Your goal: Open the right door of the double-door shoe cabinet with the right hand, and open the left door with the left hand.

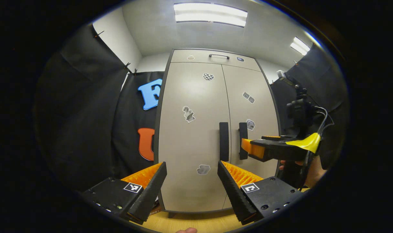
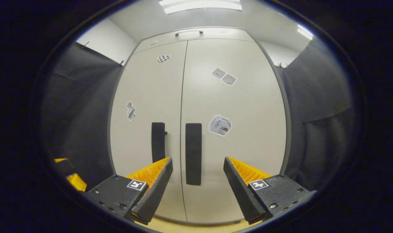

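Both doors of the shoe cabinet [image 2: 196, 106] are shut, and the right gripper [image 2: 198, 168] hangs wide apart with the right door handle [image 2: 193, 153] at its twelve o'clock, untouched. The left gripper [image 1: 192, 173], equally wide, has the left door handle [image 1: 224, 141] at one o'clock. The handles sit so close together that, to my eye, a finger could catch the wrong one or slip off.

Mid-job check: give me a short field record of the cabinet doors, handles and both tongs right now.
cabinet: tall beige double-door shoe cabinet, both doors shut
left door handle: black vertical bar handle on the left door, untouched
right door handle: black vertical bar handle on the right door, untouched
left tongs: open, short of the doors, roughly level with the handles
right tongs: open, lined up with the right door handle, not gripping
right tongs from the left gripper view: closing in on the right door handle, held by a hand
stickers: several small ones on both doors
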{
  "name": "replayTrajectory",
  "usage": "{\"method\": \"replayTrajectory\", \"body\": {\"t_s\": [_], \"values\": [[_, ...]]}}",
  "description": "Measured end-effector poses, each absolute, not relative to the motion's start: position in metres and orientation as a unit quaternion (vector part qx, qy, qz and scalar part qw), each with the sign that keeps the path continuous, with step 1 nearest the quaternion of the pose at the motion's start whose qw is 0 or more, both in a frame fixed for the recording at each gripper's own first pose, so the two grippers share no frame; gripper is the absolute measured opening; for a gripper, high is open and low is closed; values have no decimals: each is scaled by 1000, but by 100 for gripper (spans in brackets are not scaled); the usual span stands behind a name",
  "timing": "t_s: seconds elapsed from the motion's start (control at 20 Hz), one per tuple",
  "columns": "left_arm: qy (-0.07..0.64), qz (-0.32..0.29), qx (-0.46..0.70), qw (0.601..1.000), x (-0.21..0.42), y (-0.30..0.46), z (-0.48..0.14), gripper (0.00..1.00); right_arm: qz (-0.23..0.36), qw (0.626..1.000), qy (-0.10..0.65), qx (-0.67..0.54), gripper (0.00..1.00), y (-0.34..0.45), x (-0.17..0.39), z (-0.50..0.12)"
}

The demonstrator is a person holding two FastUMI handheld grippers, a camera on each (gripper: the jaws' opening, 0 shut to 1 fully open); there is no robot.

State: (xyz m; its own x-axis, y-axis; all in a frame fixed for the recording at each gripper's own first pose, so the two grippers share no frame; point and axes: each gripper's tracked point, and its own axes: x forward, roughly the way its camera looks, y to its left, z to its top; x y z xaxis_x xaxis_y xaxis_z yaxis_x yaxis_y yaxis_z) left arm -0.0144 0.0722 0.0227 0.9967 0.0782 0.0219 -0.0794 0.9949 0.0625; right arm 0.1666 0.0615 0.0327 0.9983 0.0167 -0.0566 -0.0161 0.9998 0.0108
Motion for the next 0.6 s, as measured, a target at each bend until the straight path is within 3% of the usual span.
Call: {"method": "replayTrajectory", "body": {"t_s": [0.5,0.6], "values": [[-2,66,15,998,-19,108,18,95,-37,998,39,-14,98,61,211,29],[-3,69,12,998,-20,112,17,95,-46,998,39,-12,91,57,207,28]]}}
